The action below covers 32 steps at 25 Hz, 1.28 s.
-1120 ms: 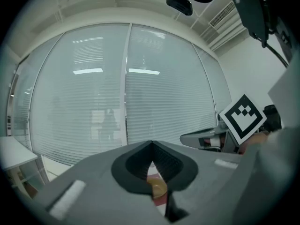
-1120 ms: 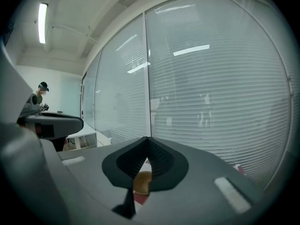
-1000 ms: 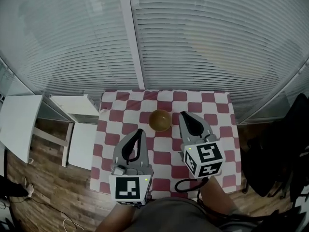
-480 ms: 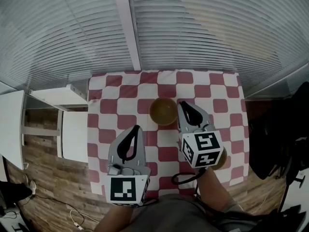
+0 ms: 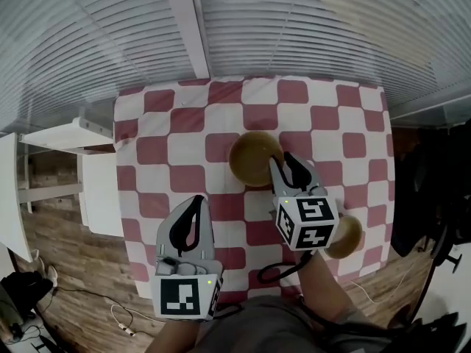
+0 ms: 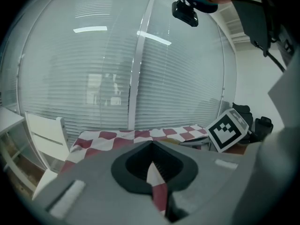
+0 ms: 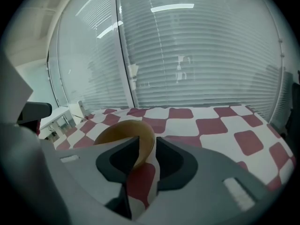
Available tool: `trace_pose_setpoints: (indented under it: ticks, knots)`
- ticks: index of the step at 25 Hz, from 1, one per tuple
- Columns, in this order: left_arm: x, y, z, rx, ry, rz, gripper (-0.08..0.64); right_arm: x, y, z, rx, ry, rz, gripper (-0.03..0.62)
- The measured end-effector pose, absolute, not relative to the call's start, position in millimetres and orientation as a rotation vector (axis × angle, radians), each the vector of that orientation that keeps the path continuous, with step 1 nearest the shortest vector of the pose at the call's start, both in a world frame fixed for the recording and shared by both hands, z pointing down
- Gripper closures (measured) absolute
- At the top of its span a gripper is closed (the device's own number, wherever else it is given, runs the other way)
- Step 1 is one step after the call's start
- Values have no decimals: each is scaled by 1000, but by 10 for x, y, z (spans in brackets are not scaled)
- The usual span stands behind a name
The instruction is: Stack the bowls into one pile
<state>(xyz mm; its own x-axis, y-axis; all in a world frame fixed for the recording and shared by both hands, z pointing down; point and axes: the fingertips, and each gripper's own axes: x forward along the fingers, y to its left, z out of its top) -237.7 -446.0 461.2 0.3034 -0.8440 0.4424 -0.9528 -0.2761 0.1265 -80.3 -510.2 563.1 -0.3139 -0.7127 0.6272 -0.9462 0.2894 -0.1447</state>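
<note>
- Two jaws of the right gripper (image 5: 285, 162) are just opening, spread around the bowl (image 5: 250, 157) rim.
- Left gripper (image 5: 196, 201) is hanging pressed together, empty.
- Checkered desk (image 5: 184, 145) is standing by window blinds (image 5: 309, 20).

The head camera is looking steeply down on the checkered desk (image 5: 184, 123), the left tongs (image 5: 195, 203) and the right tongs (image 5: 285, 162). Each tongs' camera is riding low and close over that desk, facing along its jaws toward the blinds (image 6: 93, 78); all three are sharing the desk, the right and head views also the bowl (image 5: 250, 157).
</note>
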Motion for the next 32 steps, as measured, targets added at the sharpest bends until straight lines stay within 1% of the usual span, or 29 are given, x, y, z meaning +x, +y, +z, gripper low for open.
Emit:
trace_pose_setpoints:
  ticks: [3, 9, 10, 11, 14, 19, 23, 27, 32]
  knots:
    - [-2391, -4496, 4636, 2206, -1613, 410, 560, -784, -5112, 5652, 1491, -2113, 705, 492]
    - [-2370, -4502, 4648, 2198, -1613, 414, 560, -786, -5128, 5682, 1480, -2120, 726, 499]
    - [-2366, -4498, 4645, 2197, -1614, 417, 560, -796, -5125, 5676, 1476, -2130, 735, 507]
    - [-2365, -4495, 4640, 2197, -1618, 419, 560, -814, -5120, 5661, 1469, -2146, 749, 533]
    - [-2355, -4490, 4598, 2202, -1633, 421, 560, -873, -5099, 5577, 1453, -2213, 825, 549]
    - [-2234, -4416, 4432, 2233, -1646, 409, 560, -816, -5044, 5315, 1454, -2286, 888, 549]
    - [-2062, -4345, 4207, 2284, -1658, 382, 560, -639, -4995, 4958, 1494, -2337, 854, 549]
    - [-1760, -4249, 3930, 2355, -1658, 335, 560, -339, -4880, 4571, 1548, -2380, 807, 549]
    - [-1236, -4076, 3617, 2467, -1621, 273, 560, 240, -4677, 4151, 1653, -2397, 719, 551]
